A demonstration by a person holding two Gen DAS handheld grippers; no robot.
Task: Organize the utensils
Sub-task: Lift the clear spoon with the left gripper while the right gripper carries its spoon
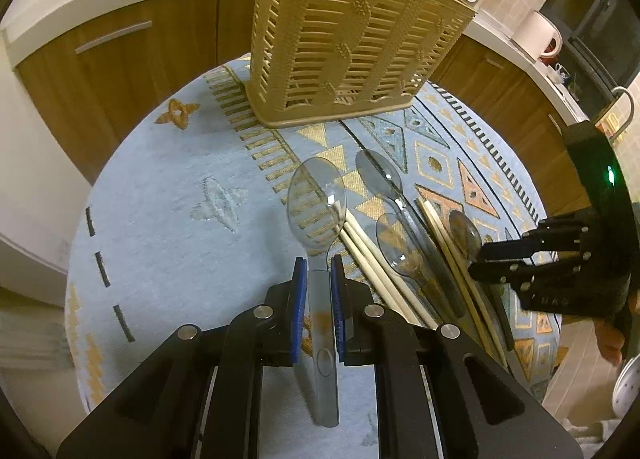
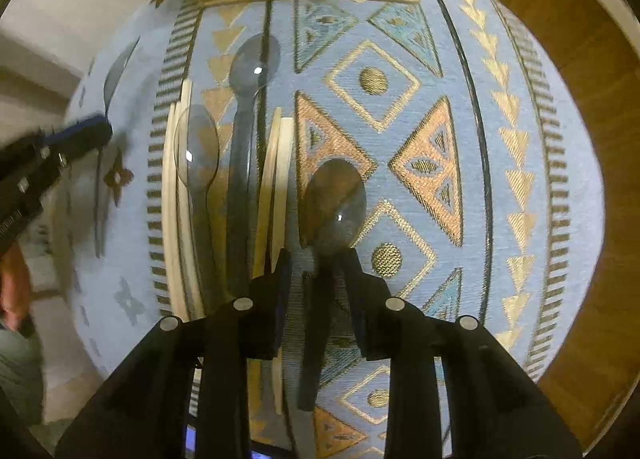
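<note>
The left tongs (image 1: pixel 320 271) are closed on the handle of a clear spoon (image 1: pixel 318 203), blue pads pressing both sides just below the bowl, with most of the handle running back between the arms. The spoon looks raised off the surface (image 1: pixel 160 199), bowl pointing toward the basket (image 1: pixel 352 39) at the far edge. The right tongs (image 2: pixel 320 259) straddle the neck of a dark spoon (image 2: pixel 334 207) that seems to lie on the cloth; the jaws are close around it, but motion blur hides whether they have actually pinched it.

On the surface between the two tools lie the other spoons (image 1: pixel 380 175) and two pairs of chopsticks (image 1: pixel 384 271), side by side and partly overlapping.

For the left, the step is probably carrying the clear spoon to the basket. The grip sits near the bowl, so the long handle will lead if it is to go in handle-down; tilt the tongs over the basket's open top, line the handle up with one compartment, and release only once it is inside the slatted wall. The plastic is slick, so keep the squeeze steady.

For the right, close squarely on the neck and lift straight up, away from the chopsticks just to its left.
</note>
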